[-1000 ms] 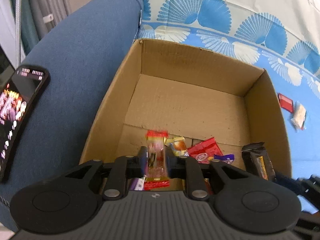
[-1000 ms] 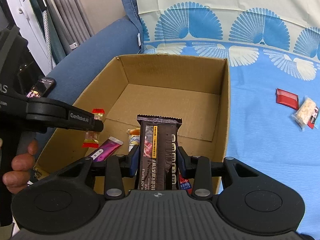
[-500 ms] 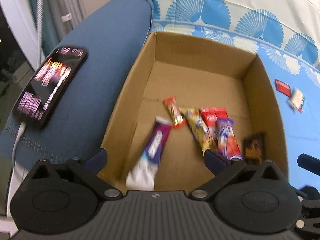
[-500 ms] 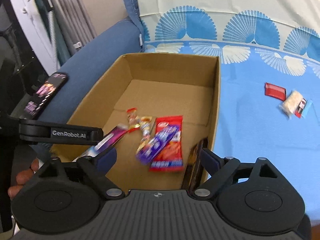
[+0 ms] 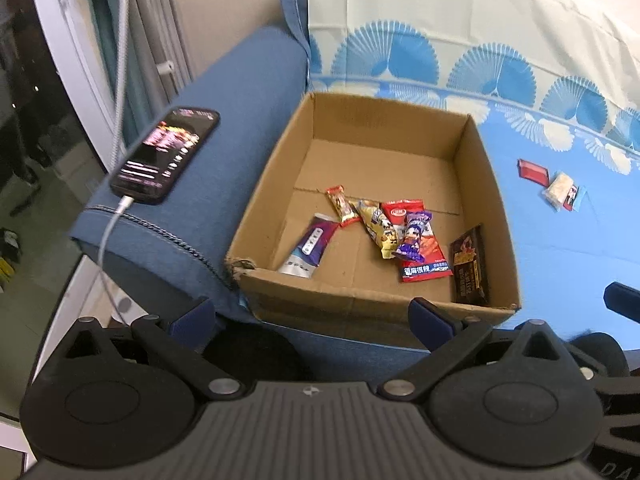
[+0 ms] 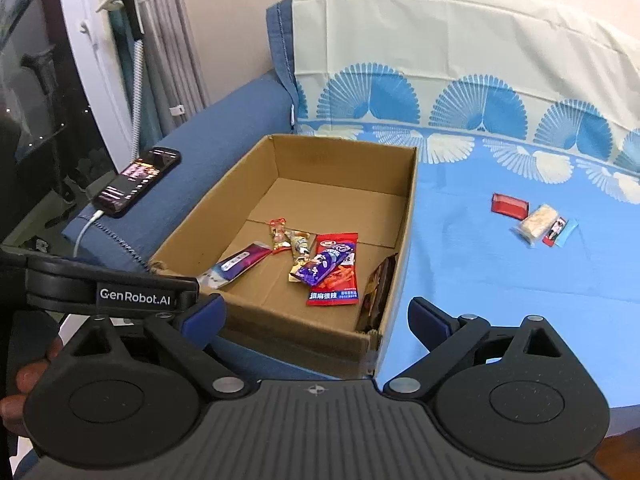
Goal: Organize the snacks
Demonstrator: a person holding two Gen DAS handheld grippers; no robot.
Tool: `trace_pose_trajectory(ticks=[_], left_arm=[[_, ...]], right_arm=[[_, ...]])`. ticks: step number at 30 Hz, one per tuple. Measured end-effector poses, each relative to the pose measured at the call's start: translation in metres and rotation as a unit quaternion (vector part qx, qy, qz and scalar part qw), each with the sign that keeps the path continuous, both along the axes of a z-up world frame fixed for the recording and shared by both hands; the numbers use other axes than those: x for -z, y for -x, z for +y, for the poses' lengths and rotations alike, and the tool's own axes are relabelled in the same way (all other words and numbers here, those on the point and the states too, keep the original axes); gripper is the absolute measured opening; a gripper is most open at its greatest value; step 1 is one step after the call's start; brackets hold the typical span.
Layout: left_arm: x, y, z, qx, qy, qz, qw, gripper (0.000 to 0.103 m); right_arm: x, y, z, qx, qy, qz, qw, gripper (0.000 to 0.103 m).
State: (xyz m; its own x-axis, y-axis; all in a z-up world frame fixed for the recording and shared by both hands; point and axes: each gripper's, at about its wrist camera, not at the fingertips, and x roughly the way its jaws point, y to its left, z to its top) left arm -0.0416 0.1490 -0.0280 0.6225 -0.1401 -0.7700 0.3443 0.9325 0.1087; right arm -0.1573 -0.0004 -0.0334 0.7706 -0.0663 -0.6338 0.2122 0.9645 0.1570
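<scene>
Only the right view shows a hand, seemingly gripping the left claw.

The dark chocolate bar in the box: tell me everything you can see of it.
The chocolate bar is a long, flat pack in a glossy dark brown wrapper with a yellow strip and small print, unopened as far as shows. It stands tilted on one long edge in the box, leaning against the right wall near the front corner. No claw touches it.
</scene>
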Motion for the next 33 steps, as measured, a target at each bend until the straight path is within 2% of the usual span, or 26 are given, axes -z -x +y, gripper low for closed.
trace_pose_trajectory(ticks=[5, 15, 33], left_arm=[[-0.012, 0.027, 0.005, -0.003, 0.005, -0.031, 0.9995, 0.103], [-0.028, 0.056, 0.014, -0.001, 0.018, -0.061, 0.998, 0.103], [-0.036, 0.067, 0.024, -0.003, 0.027, -0.076, 0.9967, 0.103]], right_arm=[[-0.012, 0.024, 0.005, -0.003, 0.007, -0.029, 1.0, 0.098], [-0.027, 0.061, 0.014, -0.01, 0.027, -0.067, 0.997, 0.098], [-0.035, 0.071, 0.026, -0.012, 0.046, -0.083, 0.995, 0.099]])
